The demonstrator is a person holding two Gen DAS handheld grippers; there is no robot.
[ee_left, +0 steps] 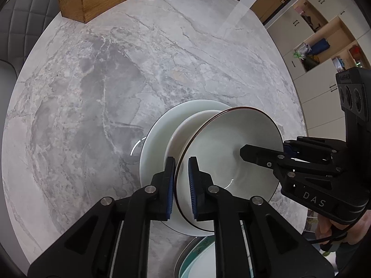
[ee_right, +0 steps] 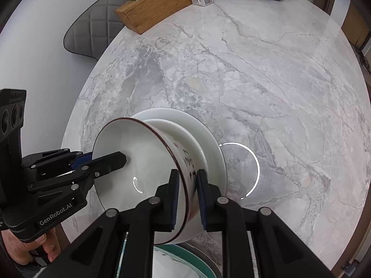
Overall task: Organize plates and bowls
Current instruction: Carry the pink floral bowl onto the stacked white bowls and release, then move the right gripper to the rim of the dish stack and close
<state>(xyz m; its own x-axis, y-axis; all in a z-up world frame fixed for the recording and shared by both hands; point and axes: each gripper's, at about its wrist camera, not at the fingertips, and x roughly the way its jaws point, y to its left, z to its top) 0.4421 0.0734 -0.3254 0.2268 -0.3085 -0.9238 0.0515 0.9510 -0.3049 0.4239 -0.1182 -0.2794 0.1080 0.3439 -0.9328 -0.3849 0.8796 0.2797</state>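
Left wrist view: I am gripping the brown-rimmed bowl (ee_left: pixel 222 153) by opposite walls, left hand-held gripper (ee_left: pixel 181 185) and right hand-held gripper (ee_right: pixel 187 199) both clamped, over the stacked plates (ee_left: pixel 155 143) on the counter (ee_left: pixel 92 81). Uneven release risks tipping it off the stack.

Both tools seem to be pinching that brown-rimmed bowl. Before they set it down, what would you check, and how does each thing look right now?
1. Left hand-held gripper straddles the brown-rimmed bowl rim: ok.
2. Right hand-held gripper straddles the opposite rim: ok.
3. Pads fully tight on the wall: cannot tell.
4. White bowl sits on the white plate, ready for stacking: ok.
5. Brown-rimmed bowl centred over it: not ok, offset.
6. Teal dish close underneath: cannot tell clearance.
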